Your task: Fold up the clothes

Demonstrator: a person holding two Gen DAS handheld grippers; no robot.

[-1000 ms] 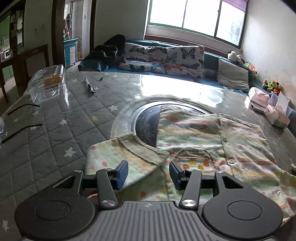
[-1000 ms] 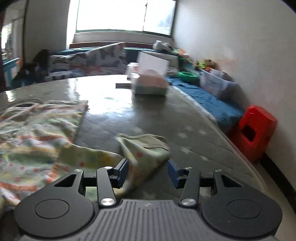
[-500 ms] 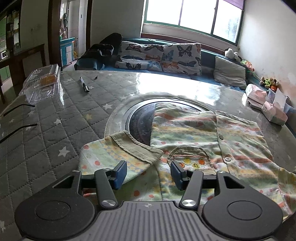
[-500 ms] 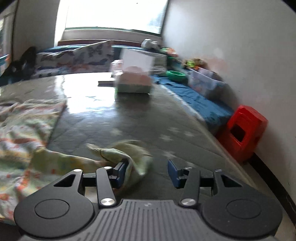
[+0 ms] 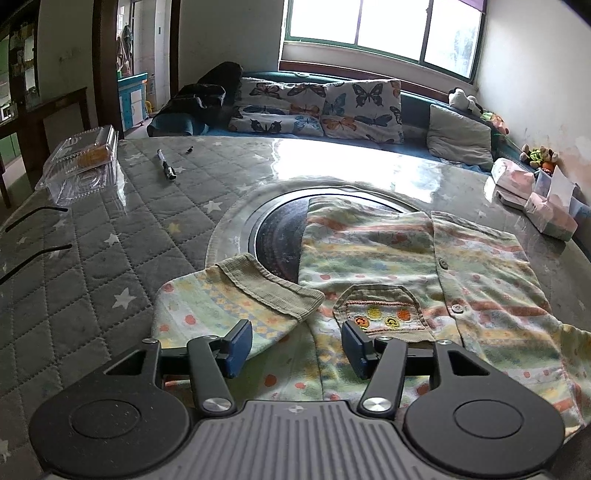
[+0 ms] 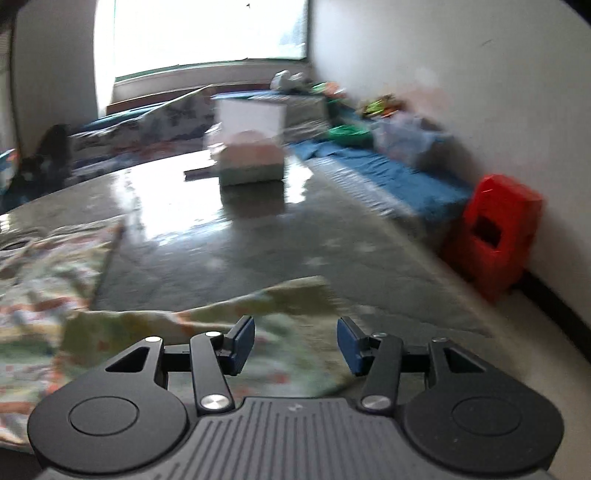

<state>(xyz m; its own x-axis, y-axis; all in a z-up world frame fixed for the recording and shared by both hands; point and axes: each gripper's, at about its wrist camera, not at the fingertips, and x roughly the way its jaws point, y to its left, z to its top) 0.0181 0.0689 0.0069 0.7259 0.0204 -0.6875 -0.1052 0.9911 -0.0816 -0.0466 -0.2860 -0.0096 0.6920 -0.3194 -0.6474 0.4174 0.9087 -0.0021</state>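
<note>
Left wrist view: my left gripper (image 5: 296,347) jaws apart, nothing held, poised over patterned shirt (image 5: 417,273); shirt spread flat on quilted table (image 5: 92,258), folded sleeve (image 5: 229,302) with ribbed cuff beside left pad; pocket just beyond right pad.

Right wrist view, blurred: my right gripper (image 6: 296,345) jaws apart, empty; other sleeve (image 6: 280,306) lies between and beyond pads; tissue box (image 6: 251,158) well apart.

Bright window (image 5: 384,33); butterfly-cushioned sofa (image 5: 317,107)
</note>
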